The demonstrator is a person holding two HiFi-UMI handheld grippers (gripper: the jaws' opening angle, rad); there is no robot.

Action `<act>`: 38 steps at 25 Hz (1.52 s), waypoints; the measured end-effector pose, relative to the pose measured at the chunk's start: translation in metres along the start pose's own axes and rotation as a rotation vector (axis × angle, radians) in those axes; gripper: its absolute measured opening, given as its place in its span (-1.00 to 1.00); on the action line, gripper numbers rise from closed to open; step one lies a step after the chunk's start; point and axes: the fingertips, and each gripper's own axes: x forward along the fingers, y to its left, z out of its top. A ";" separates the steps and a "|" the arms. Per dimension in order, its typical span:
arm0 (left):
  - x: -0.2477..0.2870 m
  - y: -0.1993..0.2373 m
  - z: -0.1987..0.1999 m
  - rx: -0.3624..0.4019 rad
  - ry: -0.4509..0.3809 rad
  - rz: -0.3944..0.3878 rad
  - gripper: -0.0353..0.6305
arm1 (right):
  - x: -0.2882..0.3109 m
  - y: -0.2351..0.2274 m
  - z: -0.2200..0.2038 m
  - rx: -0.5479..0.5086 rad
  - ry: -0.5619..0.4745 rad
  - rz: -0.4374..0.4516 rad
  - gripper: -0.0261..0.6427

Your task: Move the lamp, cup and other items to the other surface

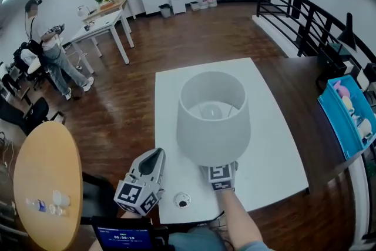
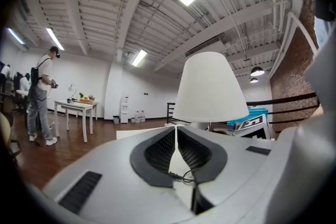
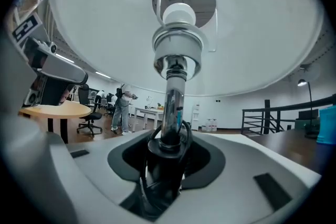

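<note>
Your right gripper (image 3: 168, 152) clamps the lamp (image 1: 212, 114) by its stem.
Your left gripper (image 1: 154, 157) sits closed and empty just left of it, at the white table's (image 1: 276, 144) near left corner.

Your lamp (image 1: 212, 117) stands on the table (image 1: 276, 144) right in front of you. Your left gripper (image 1: 155, 154) sits just left of its base; your right gripper (image 1: 221, 172) reaches under the shade, around the stem. A disc (image 1: 183, 200) lies between them at the near edge. A round table (image 1: 47, 167) is on your left, and a bin (image 1: 338, 120) on your right.
</note>
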 end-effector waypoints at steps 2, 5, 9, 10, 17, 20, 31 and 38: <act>0.000 0.005 0.000 0.000 0.002 0.012 -0.82 | 0.000 -0.001 0.000 0.003 0.004 0.005 -0.53; -0.002 0.008 0.000 0.001 0.008 0.024 -0.82 | 0.001 0.004 0.003 0.017 0.014 0.032 -0.53; -0.006 0.014 0.004 -0.007 -0.006 0.044 -0.82 | 0.003 0.021 0.021 0.026 0.002 0.089 -0.53; -0.007 0.015 0.004 -0.008 -0.007 0.051 -0.82 | 0.004 0.027 0.027 0.027 -0.002 0.106 -0.53; -0.043 0.039 0.019 -0.015 -0.040 0.155 -0.82 | 0.017 0.089 0.063 0.015 -0.017 0.254 -0.53; -0.069 0.059 0.027 -0.015 -0.048 0.229 -0.82 | 0.023 0.127 0.075 0.014 -0.027 0.333 -0.53; -0.250 0.178 0.034 -0.048 -0.050 0.612 -0.87 | 0.053 0.367 0.139 0.005 -0.108 0.727 -0.53; -0.343 0.265 0.040 -0.062 -0.074 0.755 -0.87 | 0.078 0.510 0.162 0.000 -0.128 0.877 -0.53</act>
